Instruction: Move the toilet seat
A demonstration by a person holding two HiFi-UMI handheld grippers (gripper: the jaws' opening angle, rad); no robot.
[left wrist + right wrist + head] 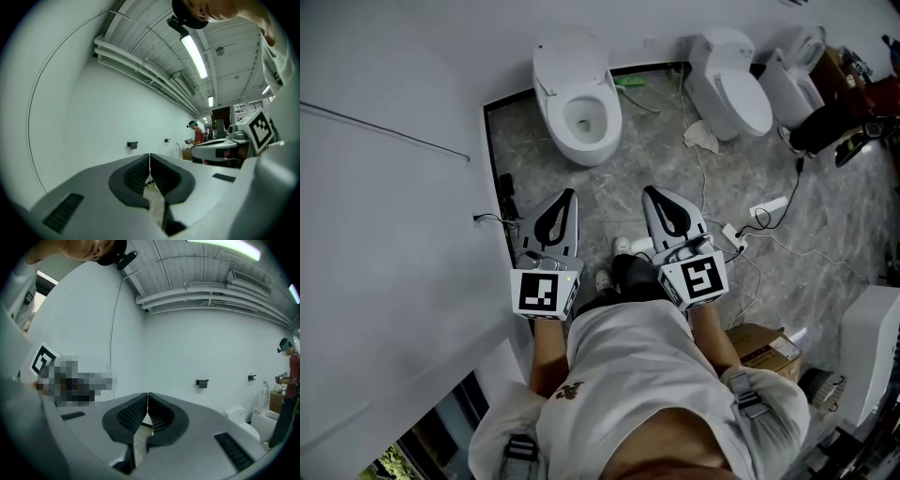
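A white toilet [578, 97] stands at the far left of the stone floor with its lid raised and its bowl [585, 118] uncovered. In the right gripper view a toilet [240, 419] shows low at the right. My left gripper [570, 193] [149, 155] is held near my waist, well short of the toilet, pointing toward it. Its jaws are shut with nothing between them. My right gripper [648, 190] [147, 393] is level beside it, also shut and empty. The right gripper [220, 149] appears at the right of the left gripper view.
Two more toilets [733, 82] [794, 73] stand further right. Cables and a power strip [729, 236] lie on the floor by my right side, with a cardboard box [766, 347] behind. A white wall [384, 216] runs along the left. A person [290, 385] stands further off.
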